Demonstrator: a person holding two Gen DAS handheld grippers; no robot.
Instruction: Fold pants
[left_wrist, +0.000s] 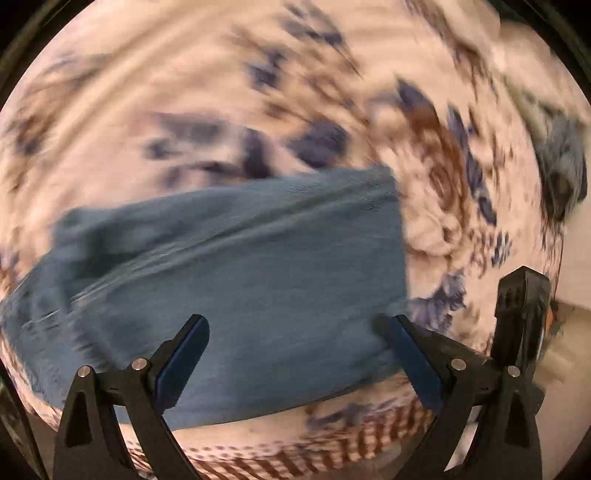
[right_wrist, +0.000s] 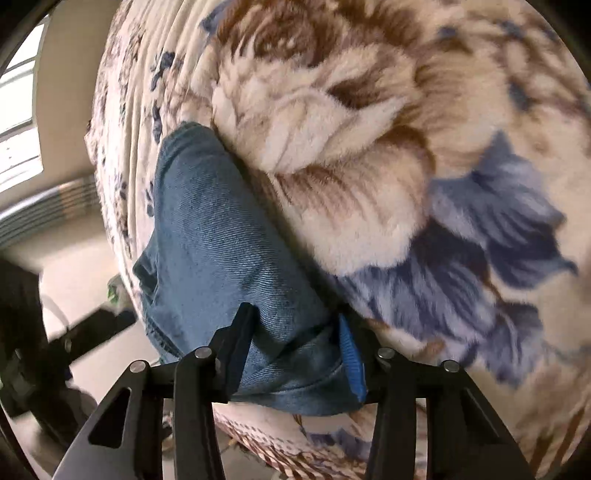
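Observation:
Blue denim pants (left_wrist: 240, 258) lie folded into a thick band on a fluffy floral blanket (left_wrist: 221, 74). The left wrist view is blurred. My left gripper (left_wrist: 297, 321) hovers over the pants with its jaws wide apart and nothing pressed between them. In the right wrist view the pants (right_wrist: 214, 229) stretch away from me along the bed's edge. My right gripper (right_wrist: 291, 325) has its fingers on either side of the near end of the denim, and the folded cloth fills the gap between the pads.
The cream, brown and blue blanket (right_wrist: 332, 129) covers the bed and hangs over its near edge. Left of the bed are pale floor (right_wrist: 74, 266), a window (right_wrist: 18, 110) and a ribbed heater (right_wrist: 48, 210). A black tool part (left_wrist: 521, 314) stands at the right.

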